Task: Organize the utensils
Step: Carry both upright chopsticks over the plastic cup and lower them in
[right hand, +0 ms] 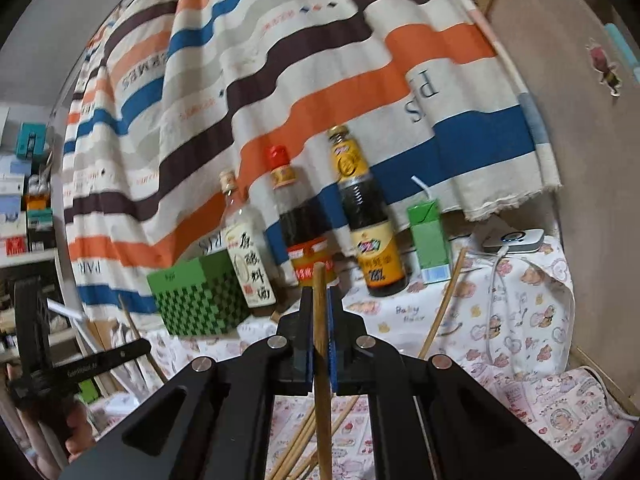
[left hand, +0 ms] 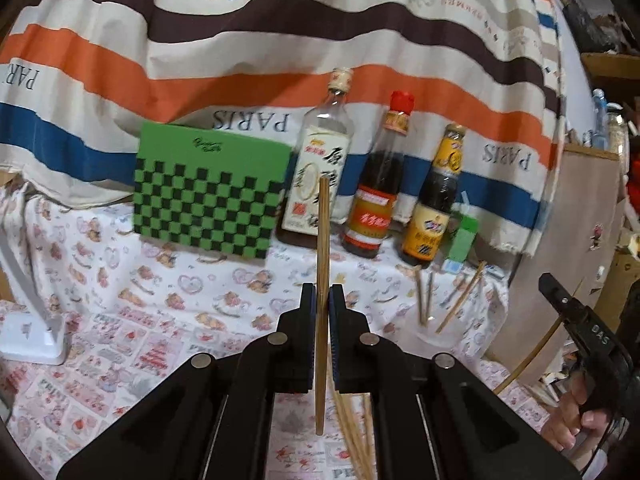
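My left gripper (left hand: 322,294) is shut on a wooden chopstick (left hand: 322,248) that stands nearly upright between its blue pads, its top in front of the bottles. My right gripper (right hand: 319,296) is shut on another chopstick (right hand: 320,360), also held upright. Several loose chopsticks (left hand: 352,436) lie on the patterned tablecloth below the left gripper, and more loose chopsticks (left hand: 452,300) lie further right near the bottles. In the right wrist view loose chopsticks (right hand: 304,444) lie under the gripper. The green checkered box (left hand: 208,196) stands at the back left of the bottles.
Three sauce bottles (left hand: 372,184) stand in a row against the striped cloth, with a small green carton (left hand: 464,240) beside them. A white lamp base (left hand: 32,344) sits at the left. A white device with a cable (right hand: 514,240) rests at the right by a board wall.
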